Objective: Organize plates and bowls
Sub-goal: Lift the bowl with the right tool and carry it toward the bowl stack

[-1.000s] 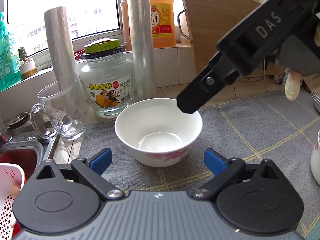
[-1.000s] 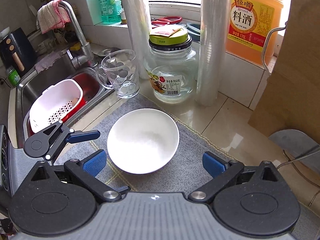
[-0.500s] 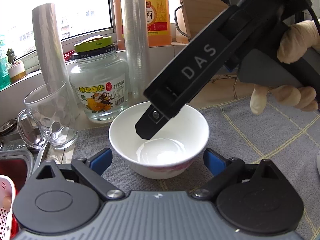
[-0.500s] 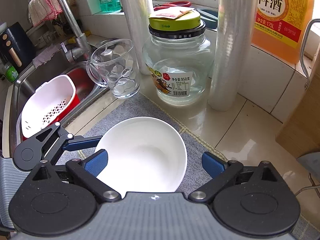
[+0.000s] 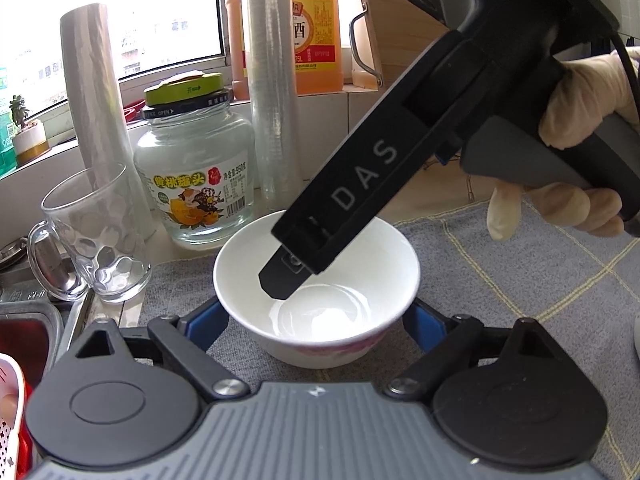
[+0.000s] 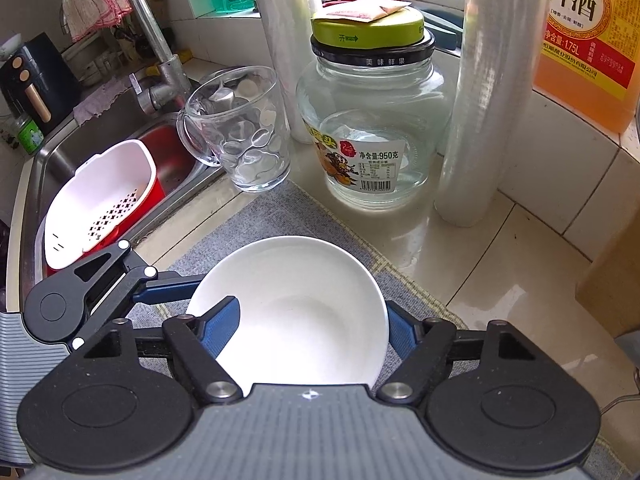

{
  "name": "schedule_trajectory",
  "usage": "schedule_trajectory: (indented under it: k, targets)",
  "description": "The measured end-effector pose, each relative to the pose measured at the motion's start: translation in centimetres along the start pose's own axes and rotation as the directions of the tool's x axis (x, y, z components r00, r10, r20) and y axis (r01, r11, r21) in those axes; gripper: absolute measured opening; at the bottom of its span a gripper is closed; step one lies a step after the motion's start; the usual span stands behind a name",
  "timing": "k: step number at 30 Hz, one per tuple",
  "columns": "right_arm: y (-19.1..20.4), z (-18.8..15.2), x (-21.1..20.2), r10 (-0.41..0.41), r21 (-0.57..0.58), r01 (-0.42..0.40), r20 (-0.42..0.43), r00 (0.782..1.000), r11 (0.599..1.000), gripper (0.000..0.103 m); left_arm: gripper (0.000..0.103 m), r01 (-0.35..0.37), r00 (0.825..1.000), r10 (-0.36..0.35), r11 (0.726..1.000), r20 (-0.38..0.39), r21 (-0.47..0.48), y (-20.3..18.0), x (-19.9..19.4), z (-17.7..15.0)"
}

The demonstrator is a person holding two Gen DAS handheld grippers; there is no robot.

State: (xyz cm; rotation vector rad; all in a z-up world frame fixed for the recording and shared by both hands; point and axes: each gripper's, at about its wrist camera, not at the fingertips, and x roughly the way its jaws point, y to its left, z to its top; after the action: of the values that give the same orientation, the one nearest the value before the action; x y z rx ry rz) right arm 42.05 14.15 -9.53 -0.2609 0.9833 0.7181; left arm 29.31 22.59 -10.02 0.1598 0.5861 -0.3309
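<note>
A white bowl (image 5: pixel 340 264) with a pink flower pattern stands on the grey mat (image 5: pixel 520 264). My left gripper (image 5: pixel 316 326) is open, its blue pads on either side of the bowl's near wall. My right gripper (image 6: pixel 308 332) is open and comes down from above: one blue pad (image 6: pixel 222 326) is inside the bowl (image 6: pixel 304 304), the other outside its right rim. In the left wrist view its black finger (image 5: pixel 288 276) reaches into the bowl. The left gripper's arm (image 6: pixel 80 292) shows at the bowl's left.
A glass mug (image 5: pixel 92 236), a glass jar with a green lid (image 5: pixel 196 164), two cling-film rolls (image 5: pixel 272 80) and an orange bottle (image 5: pixel 316 28) stand behind the bowl. The sink with a white colander (image 6: pixel 100 200) lies left. Another dish edge (image 5: pixel 637 340) is at far right.
My right gripper has come down and forward until one finger is inside the bowl. My left gripper has moved closer, and its pads now flank the bowl.
</note>
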Motion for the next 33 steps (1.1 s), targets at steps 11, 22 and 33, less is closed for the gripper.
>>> schedule_trajectory:
  k: [11, 22, 33]
  targets:
    - [0.2, -0.2, -0.5, 0.014, 0.007, -0.014, -0.003, 1.000, 1.000, 0.082, 0.093, 0.005, 1.000, -0.004, 1.000, -0.007, 0.008, -0.3, -0.9, 0.2]
    - [1.5, -1.6, -3.4, 0.031, 0.005, -0.031, 0.001, 1.000, 0.999, 0.082, 0.093, 0.024, 1.000, -0.024, 1.000, -0.019, 0.017, -1.6, -4.1, 0.9]
    - [2.6, -4.5, -7.1, 0.053, 0.014, -0.053, 0.030, 0.998, 0.998, 0.082, 0.093, 0.042, 0.999, -0.040, 0.998, -0.030, 0.040, -4.0, -7.4, 1.0]
